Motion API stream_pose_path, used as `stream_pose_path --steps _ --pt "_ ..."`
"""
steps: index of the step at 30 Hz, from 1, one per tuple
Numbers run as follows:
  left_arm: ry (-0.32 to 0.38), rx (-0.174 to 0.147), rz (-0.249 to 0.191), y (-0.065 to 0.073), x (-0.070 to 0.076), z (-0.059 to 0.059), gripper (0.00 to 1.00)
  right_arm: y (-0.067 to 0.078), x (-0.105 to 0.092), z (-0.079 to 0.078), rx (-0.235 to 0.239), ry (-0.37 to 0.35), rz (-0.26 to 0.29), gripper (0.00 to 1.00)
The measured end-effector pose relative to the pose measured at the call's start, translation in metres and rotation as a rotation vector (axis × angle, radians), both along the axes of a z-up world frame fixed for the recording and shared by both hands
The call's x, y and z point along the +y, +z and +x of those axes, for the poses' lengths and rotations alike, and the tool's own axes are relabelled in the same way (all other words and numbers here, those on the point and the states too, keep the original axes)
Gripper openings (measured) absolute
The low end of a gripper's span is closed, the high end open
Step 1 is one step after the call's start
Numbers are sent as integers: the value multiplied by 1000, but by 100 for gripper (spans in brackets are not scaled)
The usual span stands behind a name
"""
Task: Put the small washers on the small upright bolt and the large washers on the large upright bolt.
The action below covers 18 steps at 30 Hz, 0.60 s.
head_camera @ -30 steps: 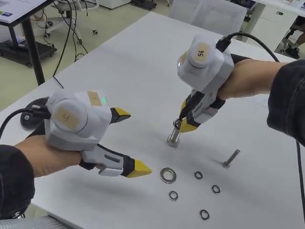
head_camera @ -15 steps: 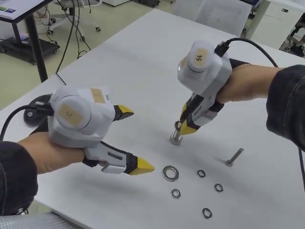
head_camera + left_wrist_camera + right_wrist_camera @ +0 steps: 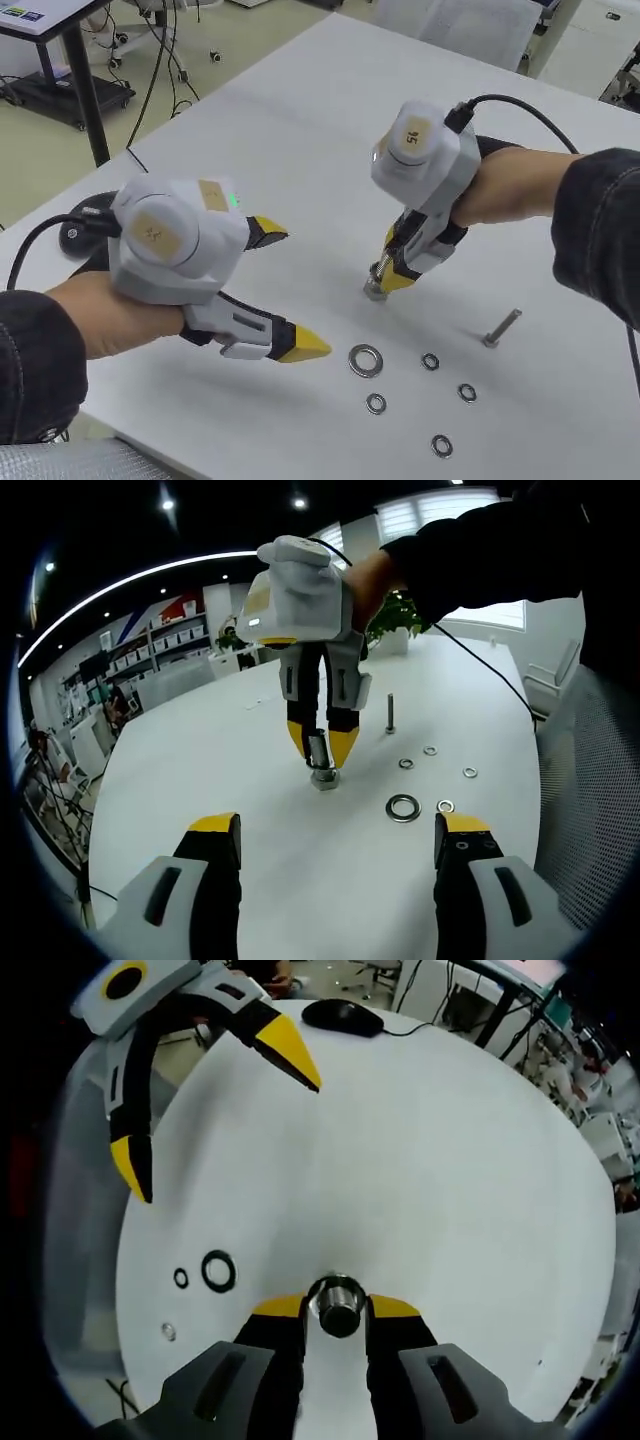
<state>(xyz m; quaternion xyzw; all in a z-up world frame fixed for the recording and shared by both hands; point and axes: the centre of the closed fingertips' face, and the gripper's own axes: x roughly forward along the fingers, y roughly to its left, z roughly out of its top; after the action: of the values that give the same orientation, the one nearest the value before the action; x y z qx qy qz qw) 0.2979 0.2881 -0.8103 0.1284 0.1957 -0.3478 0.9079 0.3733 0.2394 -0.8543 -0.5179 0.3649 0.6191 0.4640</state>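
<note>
Right hand-held gripper (image 3: 385, 283): the tips have come down from the top of the large bolt (image 3: 338, 1305) to just above its base within the last second. The jaws stand close together, one on each side of the shaft. Whether they clamp the shaft or a washer cannot be told. A ring that showed at the tips a second ago, level with the bolt top, is now hidden behind them.

Judgement: a large washer is being run down the shaft; release is the next step.

Left hand-held gripper (image 3: 300, 290): jaws wide apart, empty, held above the counter (image 3: 300, 130) at 9 o'clock from the bolt, as before.

Remaining parts, head view:
- large washer (image 3: 366, 360), flat on the counter at 6 o'clock from the large bolt, unmoved
- four small washers (image 3: 430, 361), loose, between 4 and 6 o'clock
- small bolt (image 3: 500, 328), upright at 4 o'clock, bare

Judgement: the task is at an early stage
</note>
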Motion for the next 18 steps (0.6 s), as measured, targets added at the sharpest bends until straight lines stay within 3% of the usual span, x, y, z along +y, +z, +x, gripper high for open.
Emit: stream_pose_path --steps 6,18 --pt "-1 3 2 0 -1 -1 78 -8 -1 0 -5 2 -11 23" --pt "-3 3 0 0 -1 0 78 -11 -1 2 3 -15 -8 24"
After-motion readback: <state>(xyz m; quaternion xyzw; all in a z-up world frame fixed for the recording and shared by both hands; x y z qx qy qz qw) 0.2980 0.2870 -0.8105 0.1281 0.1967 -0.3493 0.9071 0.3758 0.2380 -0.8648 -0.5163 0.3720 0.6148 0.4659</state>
